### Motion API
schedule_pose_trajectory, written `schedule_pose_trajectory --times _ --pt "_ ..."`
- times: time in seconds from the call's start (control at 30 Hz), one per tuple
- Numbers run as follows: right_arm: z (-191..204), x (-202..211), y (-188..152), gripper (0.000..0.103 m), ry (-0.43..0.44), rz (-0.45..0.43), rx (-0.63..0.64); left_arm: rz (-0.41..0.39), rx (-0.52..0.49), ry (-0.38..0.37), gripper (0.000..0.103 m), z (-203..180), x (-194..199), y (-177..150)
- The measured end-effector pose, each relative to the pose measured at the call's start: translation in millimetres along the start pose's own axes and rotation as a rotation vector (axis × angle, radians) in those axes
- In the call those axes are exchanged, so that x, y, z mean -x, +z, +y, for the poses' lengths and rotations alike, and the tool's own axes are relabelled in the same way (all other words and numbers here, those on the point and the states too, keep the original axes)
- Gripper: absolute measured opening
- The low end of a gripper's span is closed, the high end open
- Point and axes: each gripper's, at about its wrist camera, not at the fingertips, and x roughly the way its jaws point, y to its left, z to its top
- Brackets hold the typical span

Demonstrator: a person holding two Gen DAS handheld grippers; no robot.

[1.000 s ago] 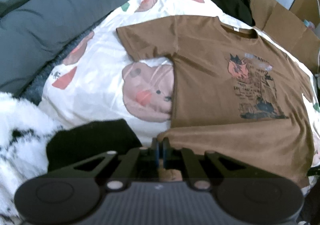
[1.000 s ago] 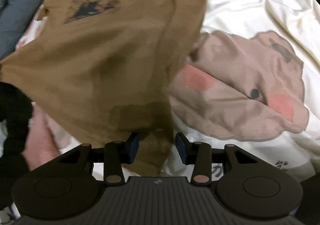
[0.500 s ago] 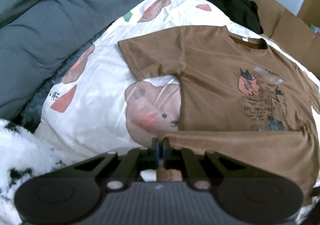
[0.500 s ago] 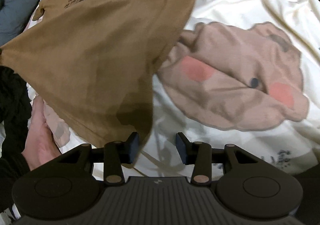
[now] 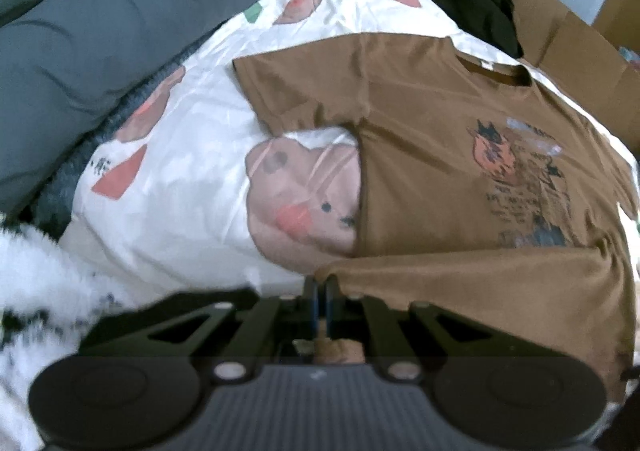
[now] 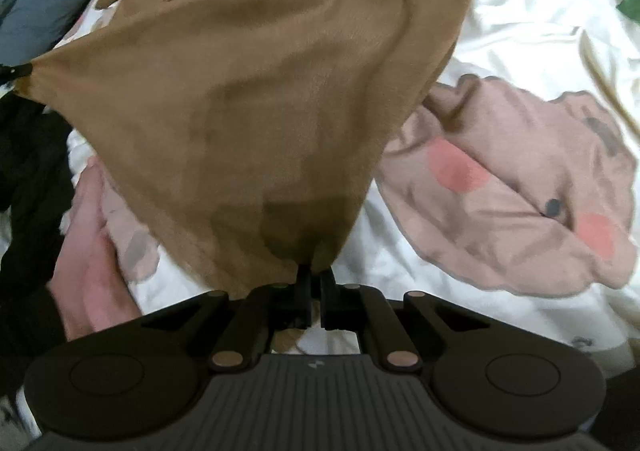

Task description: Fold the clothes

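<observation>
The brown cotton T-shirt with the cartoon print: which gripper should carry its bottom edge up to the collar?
Probably both together. The left gripper and right gripper are each shut on a bottom corner of the brown cotton T-shirt, with the hem stretched between them, so neither looks better placed alone.

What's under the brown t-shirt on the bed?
The brown t-shirt lies on a white cartoon-print bedsheet; a pink printed animal shows partly beside it. Whatever lies beneath the shirt's middle is covered.

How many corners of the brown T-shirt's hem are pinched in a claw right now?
2. The left claw pinches one corner of the brown T-shirt; the right claw has just closed on the other hem corner.
</observation>
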Motion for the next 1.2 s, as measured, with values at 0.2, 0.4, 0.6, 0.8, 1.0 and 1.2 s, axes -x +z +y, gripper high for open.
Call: schedule_pose_trajectory --times 0.2,0.4,0.6,0.8,1.0,1.2 --pt "-6 50 -2 0.003 -0.027 -0.013 0.086 0.014 0.008 -0.067 0.004 -6 26 -29" --pt "-10 82 5 0.003 -0.099 0.006 0.185 0.048 0.016 -0.116 0.004 -12 40 -62" --pt "-15 81 2 0.004 -0.159 0.049 0.191 0.11 0.034 -0.104 0.005 -12 29 -95" --pt "-25 63 2 0.04 -0.176 0.044 0.094 0.151 0.028 -0.066 0.007 -8 19 -105" --pt "-25 47 1 0.041 -0.182 0.067 0.088 0.145 0.048 -0.064 0.013 -6 15 -101" --pt "-20 21 2 0.041 -0.184 0.121 0.107 0.167 0.002 -0.048 0.025 -19 -4 -104"
